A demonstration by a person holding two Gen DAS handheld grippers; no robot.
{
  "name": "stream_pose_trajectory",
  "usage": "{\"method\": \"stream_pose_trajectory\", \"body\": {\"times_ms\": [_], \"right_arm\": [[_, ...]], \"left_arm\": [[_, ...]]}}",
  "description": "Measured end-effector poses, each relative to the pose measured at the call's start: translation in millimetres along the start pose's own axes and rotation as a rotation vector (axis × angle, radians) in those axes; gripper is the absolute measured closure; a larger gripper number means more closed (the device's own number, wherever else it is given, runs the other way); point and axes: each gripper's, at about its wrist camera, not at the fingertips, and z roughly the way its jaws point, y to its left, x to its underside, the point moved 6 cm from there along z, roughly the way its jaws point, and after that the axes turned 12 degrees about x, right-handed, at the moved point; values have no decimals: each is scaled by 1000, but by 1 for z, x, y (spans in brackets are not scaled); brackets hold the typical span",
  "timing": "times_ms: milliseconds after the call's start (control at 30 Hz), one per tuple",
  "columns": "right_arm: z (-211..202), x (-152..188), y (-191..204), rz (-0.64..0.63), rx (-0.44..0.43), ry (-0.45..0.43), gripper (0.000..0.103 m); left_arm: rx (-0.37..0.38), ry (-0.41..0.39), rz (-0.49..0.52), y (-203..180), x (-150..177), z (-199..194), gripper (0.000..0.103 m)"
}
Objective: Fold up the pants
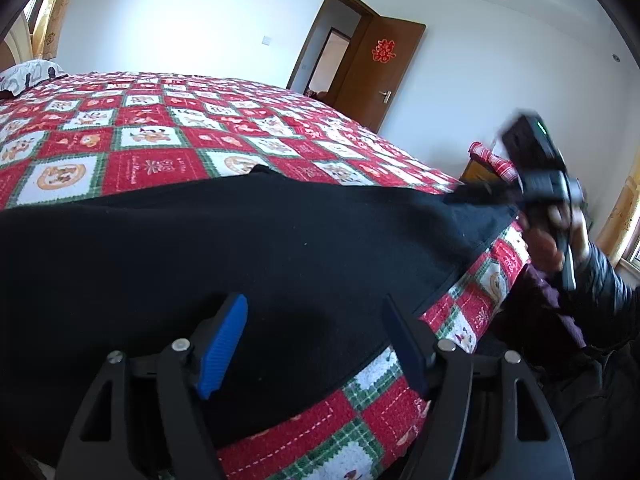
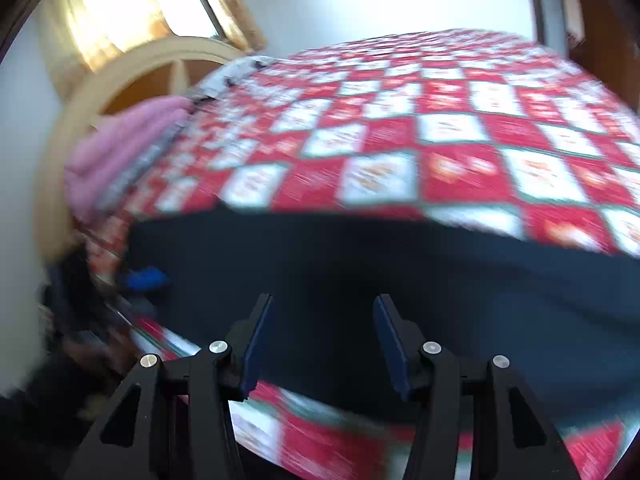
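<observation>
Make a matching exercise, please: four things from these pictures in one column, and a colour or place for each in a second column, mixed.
Column one:
1. pants
2. bedspread
3. door
4. pillow

Column two:
A. brown, standing open, with a red paper sign on it
B. pink, beside the headboard
C. black, spread flat along the near edge of the bed
D. red, white and green squares, covering the bed

Right pairs: 1-C, 2-D, 3-A, 4-B
</observation>
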Motion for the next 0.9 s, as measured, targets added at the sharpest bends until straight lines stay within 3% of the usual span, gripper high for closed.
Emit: {"method": "stream_pose_trajectory", "body": {"times_ms": [67, 167, 300, 433, 500, 567, 633, 667, 833, 900], "right_arm": [[24, -27, 30, 28, -118, 50, 51], [58, -51, 70, 54, -186, 120, 55], [111, -81, 101, 76, -167, 209, 58], [152, -88, 116, 83, -158, 316, 58], [163, -85, 121, 98, -189, 367, 58], [168, -82, 124, 118, -233, 404, 66], [173, -83, 128, 145, -265, 418, 91], [173, -83, 128, 158, -279, 419, 97], [157, -92, 132, 154, -296, 297, 98], [160, -91, 130, 144, -264, 275, 99]], "left_arm": [[4, -3, 4, 0, 2, 0, 30], [5, -6, 3, 0, 2, 0, 30], [6, -9, 5, 0, 2, -1, 30], [12, -15, 5, -1, 3, -2, 30], [16, -20, 6, 0, 4, -3, 30], [16, -23, 11, -1, 6, -3, 30], [13, -25, 19, -1, 6, -2, 30], [10, -25, 24, -1, 6, -1, 30], [5, -28, 38, -1, 6, 0, 30], [2, -27, 45, -1, 7, 1, 29]]}}
